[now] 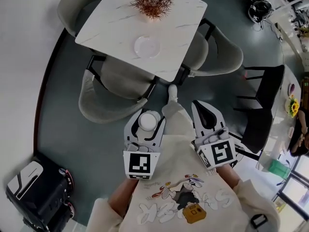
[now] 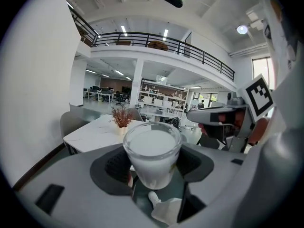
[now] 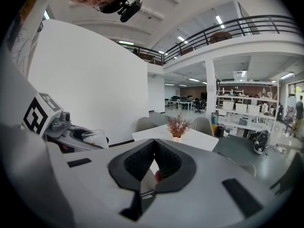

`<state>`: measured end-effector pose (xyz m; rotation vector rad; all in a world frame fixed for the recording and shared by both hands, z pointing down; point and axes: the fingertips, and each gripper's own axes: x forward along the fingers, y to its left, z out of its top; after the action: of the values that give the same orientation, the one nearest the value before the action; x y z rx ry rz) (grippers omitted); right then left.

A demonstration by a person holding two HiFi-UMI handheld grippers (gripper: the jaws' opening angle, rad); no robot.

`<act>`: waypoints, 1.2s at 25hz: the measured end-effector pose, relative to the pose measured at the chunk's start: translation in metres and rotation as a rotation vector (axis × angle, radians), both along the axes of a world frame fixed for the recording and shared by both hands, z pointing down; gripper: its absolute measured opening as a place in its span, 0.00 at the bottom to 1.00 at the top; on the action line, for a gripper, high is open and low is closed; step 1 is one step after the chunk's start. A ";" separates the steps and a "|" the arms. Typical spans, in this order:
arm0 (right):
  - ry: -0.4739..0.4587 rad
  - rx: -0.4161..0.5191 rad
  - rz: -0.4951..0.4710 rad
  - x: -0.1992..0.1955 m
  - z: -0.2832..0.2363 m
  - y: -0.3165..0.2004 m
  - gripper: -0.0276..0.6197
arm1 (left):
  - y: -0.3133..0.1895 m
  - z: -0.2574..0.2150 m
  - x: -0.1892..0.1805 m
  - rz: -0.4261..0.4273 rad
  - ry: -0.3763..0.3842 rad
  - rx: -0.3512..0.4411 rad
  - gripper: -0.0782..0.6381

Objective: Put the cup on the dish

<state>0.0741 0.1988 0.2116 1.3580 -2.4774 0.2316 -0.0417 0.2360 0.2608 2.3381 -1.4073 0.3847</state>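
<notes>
A grey chair [image 1: 116, 83] is tucked in at the table's near edge, right between the grippers and the dish [image 1: 147, 46]. More grey chairs [image 1: 219, 57] are parked round the other sides, with a black chair [image 1: 263, 95] off to the right and a black case [image 1: 41, 190] on the floor at lower left. The dish is set bare on the white marble-look table [image 1: 111, 21], near a reddish dried plant [image 1: 152, 1]. A big open office is seen all around, with a dark floor [image 1: 63, 129] and a mezzanine railing [image 2: 161, 39]. The cup [image 2: 153, 151], a white-looking glass, is clamped upright between the wide-spread jaws of the left gripper [image 1: 148, 116], well short of the table. The right gripper [image 3: 153, 151] is closed up, with nothing held.
</notes>
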 end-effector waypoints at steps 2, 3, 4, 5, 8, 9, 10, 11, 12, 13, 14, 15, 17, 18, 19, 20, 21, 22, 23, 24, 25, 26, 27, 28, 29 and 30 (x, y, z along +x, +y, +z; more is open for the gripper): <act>-0.007 0.002 -0.012 0.006 0.002 -0.016 0.05 | -0.014 0.000 0.004 -0.014 -0.013 -0.001 0.49; -0.012 0.000 -0.016 0.010 0.003 -0.025 0.05 | -0.023 0.000 0.006 -0.022 -0.018 -0.001 0.49; -0.018 -0.003 -0.022 0.014 0.004 -0.036 0.05 | -0.032 0.001 0.009 -0.032 -0.023 -0.003 0.49; -0.025 -0.007 -0.030 0.018 0.005 -0.047 0.05 | -0.043 0.001 0.012 -0.044 -0.026 -0.006 0.49; -0.040 -0.012 -0.061 0.029 0.006 -0.085 0.05 | -0.076 0.001 0.025 -0.077 -0.032 -0.011 0.49; -0.045 -0.013 -0.073 0.032 0.006 -0.098 0.05 | -0.087 0.001 0.030 -0.085 -0.033 -0.008 0.49; -0.049 -0.014 -0.087 0.036 0.007 -0.111 0.05 | -0.099 0.000 0.035 -0.092 -0.035 -0.003 0.49; -0.052 -0.015 -0.104 0.039 0.007 -0.124 0.05 | -0.110 0.000 0.040 -0.098 -0.038 0.002 0.49; -0.054 -0.017 -0.125 0.041 0.008 -0.136 0.05 | -0.121 0.001 0.046 -0.102 -0.042 0.001 0.49; -0.056 -0.020 -0.146 0.044 0.009 -0.147 0.05 | -0.131 0.003 0.051 -0.106 -0.048 -0.008 0.49; -0.058 -0.023 -0.168 0.046 0.010 -0.157 0.05 | -0.140 0.005 0.055 -0.110 -0.055 -0.018 0.49; -0.062 -0.026 -0.187 0.049 0.010 -0.168 0.05 | -0.149 0.006 0.059 -0.117 -0.063 -0.024 0.49; -0.070 -0.030 -0.219 0.054 0.009 -0.188 0.05 | -0.169 0.004 0.066 -0.137 -0.073 -0.021 0.49; -0.076 -0.031 -0.233 0.056 0.010 -0.198 0.05 | -0.179 0.003 0.068 -0.150 -0.075 -0.017 0.49; -0.083 -0.031 -0.248 0.058 0.010 -0.207 0.05 | -0.189 0.002 0.070 -0.166 -0.076 -0.012 0.49; -0.090 -0.032 -0.264 0.059 0.011 -0.215 0.05 | -0.197 0.000 0.072 -0.182 -0.077 -0.004 0.49; -0.095 -0.034 -0.280 0.061 0.011 -0.222 0.05 | -0.204 0.000 0.074 -0.200 -0.078 -0.001 0.49; -0.098 -0.037 -0.296 0.062 0.012 -0.227 0.05 | -0.208 0.001 0.075 -0.218 -0.080 -0.003 0.49; -0.098 -0.040 -0.312 0.063 0.014 -0.232 0.05 | -0.211 0.002 0.076 -0.236 -0.082 -0.009 0.49; -0.097 -0.042 -0.329 0.064 0.015 -0.236 0.05 | -0.214 0.004 0.077 -0.251 -0.086 -0.016 0.49; -0.097 -0.044 -0.343 0.064 0.016 -0.241 0.05 | -0.216 0.005 0.077 -0.265 -0.091 -0.021 0.49; -0.099 -0.048 -0.355 0.064 0.018 -0.245 0.05 | -0.219 0.007 0.076 -0.280 -0.093 -0.024 0.49; -0.105 -0.057 -0.365 0.063 0.020 -0.249 0.05 | -0.221 0.007 0.076 -0.294 -0.093 -0.025 0.49; -0.113 -0.071 -0.374 0.062 0.022 -0.251 0.05 | -0.222 0.007 0.075 -0.305 -0.094 -0.024 0.49; -0.122 -0.086 -0.383 0.061 0.024 -0.253 0.05 | -0.223 0.008 0.075 -0.311 -0.098 -0.026 0.49; -0.128 -0.097 -0.390 0.059 0.025 -0.255 0.05 | -0.223 0.009 0.074 -0.314 -0.101 -0.029 0.49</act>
<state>0.1332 -0.0558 0.2366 0.8217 -2.7325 0.3511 0.0326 0.0127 0.2698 2.0532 -1.7695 0.4317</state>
